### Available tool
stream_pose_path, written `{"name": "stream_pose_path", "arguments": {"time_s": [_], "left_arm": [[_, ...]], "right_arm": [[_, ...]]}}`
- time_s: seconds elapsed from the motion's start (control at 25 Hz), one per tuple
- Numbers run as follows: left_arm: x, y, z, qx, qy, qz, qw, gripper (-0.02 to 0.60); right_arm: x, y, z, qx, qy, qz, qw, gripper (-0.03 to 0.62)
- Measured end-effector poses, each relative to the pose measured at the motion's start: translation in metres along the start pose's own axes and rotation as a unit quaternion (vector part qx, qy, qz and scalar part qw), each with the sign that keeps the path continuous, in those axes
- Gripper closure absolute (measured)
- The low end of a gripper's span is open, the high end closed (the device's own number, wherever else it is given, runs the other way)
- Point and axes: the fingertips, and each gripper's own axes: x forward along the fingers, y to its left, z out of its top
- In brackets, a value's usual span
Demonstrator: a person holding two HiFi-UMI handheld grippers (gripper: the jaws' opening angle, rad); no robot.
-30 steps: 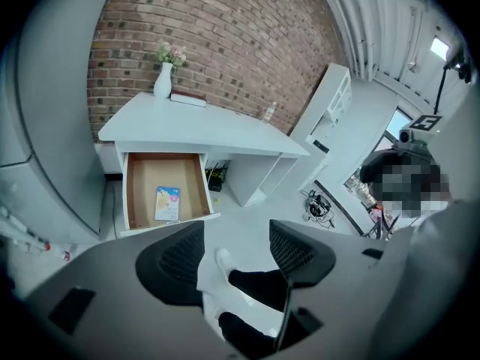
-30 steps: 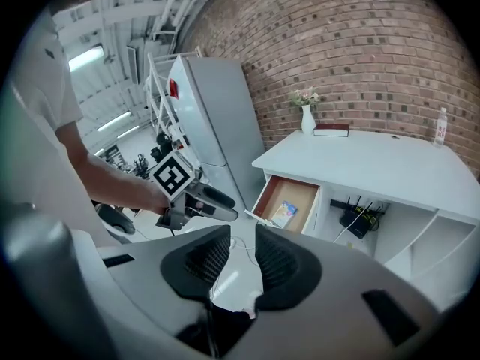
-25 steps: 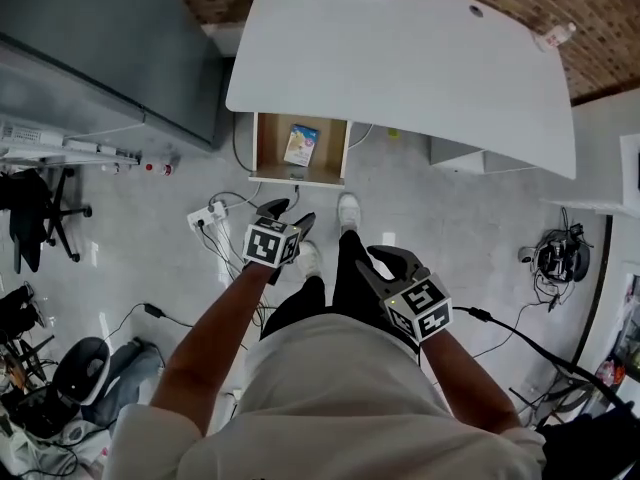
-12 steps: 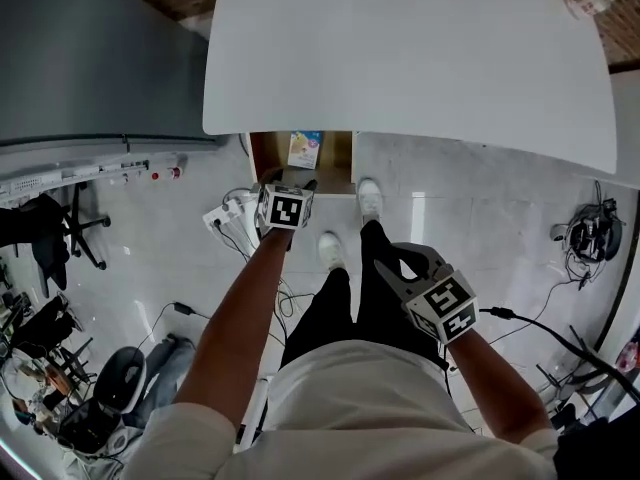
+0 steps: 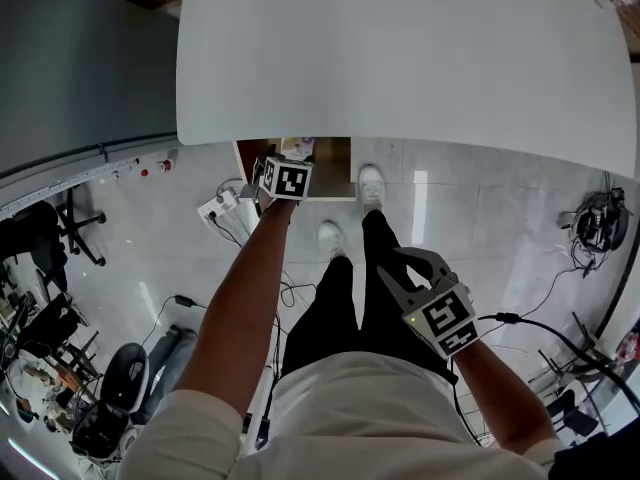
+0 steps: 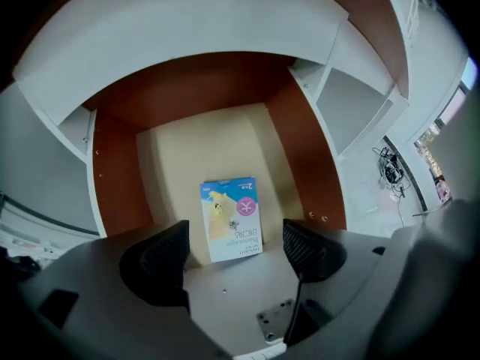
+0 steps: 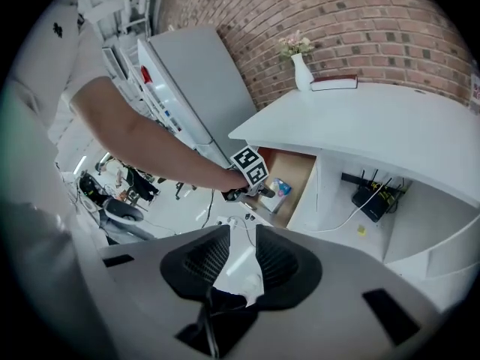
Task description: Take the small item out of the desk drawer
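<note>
The small item is a flat blue and yellow packet (image 6: 231,218) lying on the pale floor of the open brown drawer (image 6: 112,178) under the white desk (image 5: 400,58). My left gripper (image 6: 234,257) points steeply down into the drawer just above the packet's near end. Its jaws have just been opening and stand wide, with the packet below the gap and untouched. In the head view this gripper (image 5: 278,168) covers most of the packet at the drawer (image 5: 335,158). My right gripper (image 5: 405,263) hangs over the person's legs, away from the drawer, narrowly open and empty.
A grey cabinet (image 5: 80,68) stands left of the desk. A power strip (image 5: 215,206) and cables lie on the floor by the drawer's left. The person's shoes (image 5: 330,238) are right before the drawer. A vase (image 7: 298,66) and book (image 7: 334,82) sit on the desk.
My left gripper has gone down and forward to the drawer mouth and its jaws have spread. The head has leaned over the desk. My right gripper has sunk a little.
</note>
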Motion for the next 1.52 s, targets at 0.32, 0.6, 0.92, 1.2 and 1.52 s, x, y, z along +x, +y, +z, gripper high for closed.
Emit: {"name": "stream_pose_path", "arguments": {"time_s": [0.32,0.6,0.92,1.2,1.52], "left_arm": [[0.05,0.015,0.004,0.016,0.022,0.022,0.9994,0.206],[0.071,0.02,0.005,-0.005,0.017,0.016,0.9997,0.202],[0.094,0.02,-0.008,-0.027,0.052,0.029,0.9978,0.202],[0.093,0.021,-0.007,-0.033,0.051,0.023,0.9979,0.202],[0.06,0.009,0.003,-0.036,0.014,0.002,0.9992,0.202]], "right_arm": [[0.023,-0.008,-0.006,0.006,0.021,0.012,1.0,0.471],[0.035,-0.008,-0.026,-0.006,0.048,0.019,0.999,0.477],[0.039,-0.012,-0.032,0.0,0.052,0.021,0.998,0.487],[0.041,-0.017,-0.039,0.01,0.052,0.017,0.998,0.49],[0.033,-0.005,-0.038,0.007,0.043,0.014,0.999,0.491]]}}
